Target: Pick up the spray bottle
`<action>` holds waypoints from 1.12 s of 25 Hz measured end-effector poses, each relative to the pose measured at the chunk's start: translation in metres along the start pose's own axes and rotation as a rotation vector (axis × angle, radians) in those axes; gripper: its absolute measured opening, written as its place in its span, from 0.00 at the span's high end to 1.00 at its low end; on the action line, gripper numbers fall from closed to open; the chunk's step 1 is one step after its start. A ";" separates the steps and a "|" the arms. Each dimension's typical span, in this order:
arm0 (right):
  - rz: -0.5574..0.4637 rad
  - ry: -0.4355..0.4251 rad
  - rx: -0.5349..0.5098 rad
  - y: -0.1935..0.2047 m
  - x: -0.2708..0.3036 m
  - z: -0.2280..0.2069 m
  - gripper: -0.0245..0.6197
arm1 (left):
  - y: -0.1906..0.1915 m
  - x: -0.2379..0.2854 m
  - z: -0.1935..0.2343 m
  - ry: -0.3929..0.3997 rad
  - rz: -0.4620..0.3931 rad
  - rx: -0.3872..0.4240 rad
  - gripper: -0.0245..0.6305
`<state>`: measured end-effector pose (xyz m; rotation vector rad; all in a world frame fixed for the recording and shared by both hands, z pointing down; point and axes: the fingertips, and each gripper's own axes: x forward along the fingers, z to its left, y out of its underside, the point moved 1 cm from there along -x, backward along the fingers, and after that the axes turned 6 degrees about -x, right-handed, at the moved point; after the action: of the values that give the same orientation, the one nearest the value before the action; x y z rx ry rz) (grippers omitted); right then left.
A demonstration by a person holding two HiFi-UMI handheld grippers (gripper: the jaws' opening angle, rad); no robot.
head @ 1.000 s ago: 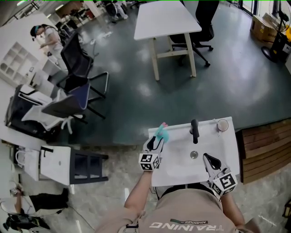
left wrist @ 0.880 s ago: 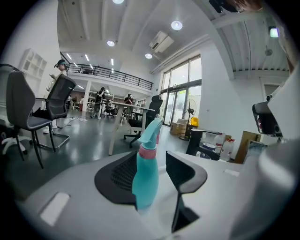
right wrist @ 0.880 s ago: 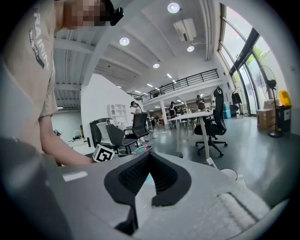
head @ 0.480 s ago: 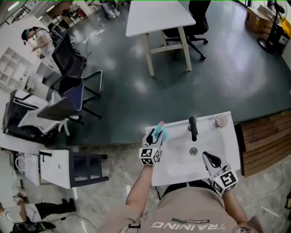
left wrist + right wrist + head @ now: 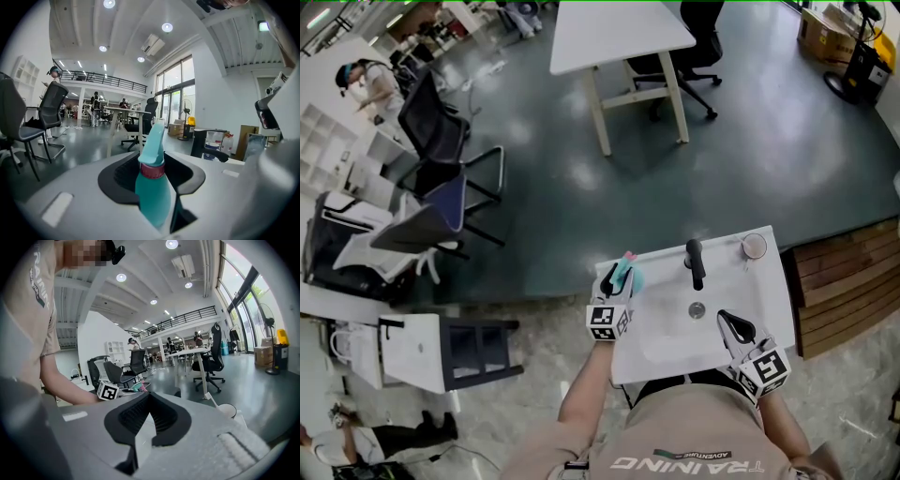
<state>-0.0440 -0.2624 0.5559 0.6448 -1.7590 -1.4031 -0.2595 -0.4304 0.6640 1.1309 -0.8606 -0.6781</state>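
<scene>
A teal spray bottle (image 5: pixel 626 274) with a red collar (image 5: pixel 152 170) stands upright on the left rim of a white sink (image 5: pixel 769 292). My left gripper (image 5: pixel 616 279) has the bottle (image 5: pixel 153 197) between its black jaws, which are closing; a thin gap still shows at the right jaw. The right gripper (image 5: pixel 727 322) hovers over the sink's near right corner, its jaws (image 5: pixel 149 398) meeting at the tips with nothing between them. From the right gripper view, the left gripper's marker cube (image 5: pixel 108 391) and the bottle (image 5: pixel 138 387) show at the left.
A black faucet (image 5: pixel 695 263) stands at the back of the sink, with the drain (image 5: pixel 697 308) below it. A white cup (image 5: pixel 754 246) sits at the back right corner. Beyond are a white table (image 5: pixel 617 33), office chairs (image 5: pixel 441 122) and wooden boards (image 5: pixel 844 291).
My left gripper has slid forward so that the bottle, before just ahead of its tips, now stands between the jaws. The right gripper has stayed put.
</scene>
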 end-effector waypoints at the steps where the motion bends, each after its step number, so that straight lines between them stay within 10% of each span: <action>1: 0.001 -0.001 0.000 0.000 0.000 0.000 0.96 | -0.002 -0.001 0.000 0.001 -0.006 -0.002 0.70; 28: -0.049 -0.039 -0.050 -0.008 0.004 0.004 0.96 | -0.060 -0.053 -0.053 0.085 -0.070 0.015 0.71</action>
<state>-0.0496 -0.2653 0.5489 0.6413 -1.7431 -1.4973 -0.2434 -0.3788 0.5847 1.1995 -0.7577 -0.6774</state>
